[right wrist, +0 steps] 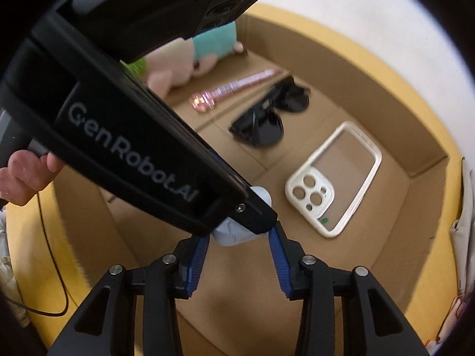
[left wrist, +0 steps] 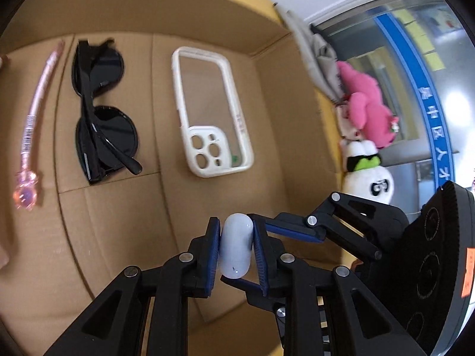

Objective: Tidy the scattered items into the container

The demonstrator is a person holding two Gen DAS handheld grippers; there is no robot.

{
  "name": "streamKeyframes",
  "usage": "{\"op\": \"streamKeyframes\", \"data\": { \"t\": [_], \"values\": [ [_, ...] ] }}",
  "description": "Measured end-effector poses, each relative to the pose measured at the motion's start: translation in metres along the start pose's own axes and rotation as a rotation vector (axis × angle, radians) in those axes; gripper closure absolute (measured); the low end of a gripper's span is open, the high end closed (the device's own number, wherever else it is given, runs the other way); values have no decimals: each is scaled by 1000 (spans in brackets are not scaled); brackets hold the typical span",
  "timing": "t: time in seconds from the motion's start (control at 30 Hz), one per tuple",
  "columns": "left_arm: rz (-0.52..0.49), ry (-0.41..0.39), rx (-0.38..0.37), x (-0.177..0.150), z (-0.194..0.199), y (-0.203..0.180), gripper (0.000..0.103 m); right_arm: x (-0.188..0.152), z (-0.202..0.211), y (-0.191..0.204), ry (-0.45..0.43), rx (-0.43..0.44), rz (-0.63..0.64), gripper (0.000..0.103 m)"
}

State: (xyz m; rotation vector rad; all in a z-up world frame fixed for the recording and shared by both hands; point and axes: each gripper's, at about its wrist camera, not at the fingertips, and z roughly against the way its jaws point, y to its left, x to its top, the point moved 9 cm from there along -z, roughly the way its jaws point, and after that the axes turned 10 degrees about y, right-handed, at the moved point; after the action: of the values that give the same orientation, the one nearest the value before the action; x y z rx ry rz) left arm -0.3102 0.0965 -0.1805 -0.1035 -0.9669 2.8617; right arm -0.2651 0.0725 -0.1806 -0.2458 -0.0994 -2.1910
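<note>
The small, smooth, pale blue-white oval case (left wrist: pixel 236 246), rounded like a pill and glossy, reads as light, rigid plastic; its curved, slick shell would likely slip out of a loose pinch, so the flatter long sides are the best place to hold it, squarely across the middle. The left gripper (left wrist: pixel 236 247) does just that; its blue ribbed pads press both long sides of the case, which stands upright between them, held above the floor of the open brown cardboard box (left wrist: pixel 207 23) near the box's near edge. The right gripper (right wrist: pixel 239 255) is right beside it; its jaws stand apart and empty, with the case just beyond their tips and the left gripper's black body crossing in front. No earlier picture is given, so only the stance is told. On the box floor already lie a white phone case (left wrist: pixel 212 112) toward the right wall, black folded sunglasses (left wrist: pixel 101 112) in the middle, and a pink glittery wand (left wrist: pixel 35 124) toward the left wall, all well apart from the held case.
</note>
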Motion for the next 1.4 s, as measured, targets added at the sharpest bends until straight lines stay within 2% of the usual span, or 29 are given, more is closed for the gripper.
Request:
{"op": "streamKeyframes", "data": {
  "t": [0.03, 0.1, 0.2, 0.3, 0.37, 0.43, 0.47, 0.53, 0.6, 0.7, 0.77, 0.83, 0.9, 1.0, 1.03, 1.2, 1.4],
  "values": [
    [9, 7, 10, 1, -4, 4, 81, -2, -7, -2, 21, -8, -1, 77],
    [32, 27, 9, 4, -13, 11, 81, -5, -17, -1, 46, 5, -2, 80],
    [49, 38, -9, 3, -19, 15, 81, -10, -27, -1, 65, 10, -13, 80],
    [47, 25, 20, 3, -15, 17, 79, -11, -26, -1, 59, 9, -25, 80],
    [51, 20, 42, 2, -14, 20, 71, -12, -24, -1, 58, 1, -36, 80],
    [55, 7, 48, 1, -10, 20, 46, -16, -22, 2, 61, -1, -44, 71],
    [50, -4, 58, 0, -8, 20, 42, -18, -21, 3, 59, -5, -47, 67],
    [33, -15, 68, -3, -3, 17, 35, -23, -16, 6, 48, -10, -64, 52],
    [22, -30, 80, -7, 3, 11, 32, -28, -6, 7, 18, -19, -100, 45],
    [-8, -109, 124, -17, 24, -1, 32, -36, 21, 9, -67, -52, -187, 33],
    [-38, -205, 199, -28, 49, -8, 31, -44, 42, 11, -130, -83, -253, 27],
    [-56, -309, 280, -44, 74, -11, 17, -56, 62, 15, -188, -117, -321, 25],
    [-65, -427, 361, -68, 101, -11, 6, -65, 74, 20, -224, -142, -363, 25],
    [-47, -555, 438, -109, 129, -6, 1, -66, 78, 4, -262, -179, -407, 25],
    [-33, -585, 464, -124, 135, -2, 1, -71, 82, 10, -276, -189, -426, 25],
    [20, -645, 582, -176, 139, 20, 1, -86, 91, 39, -306, -228, -482, 25],
    [38, -634, 640, -212, 125, 28, 1, -93, 90, 58, -324, -232, -540, 25]
  ]
}}
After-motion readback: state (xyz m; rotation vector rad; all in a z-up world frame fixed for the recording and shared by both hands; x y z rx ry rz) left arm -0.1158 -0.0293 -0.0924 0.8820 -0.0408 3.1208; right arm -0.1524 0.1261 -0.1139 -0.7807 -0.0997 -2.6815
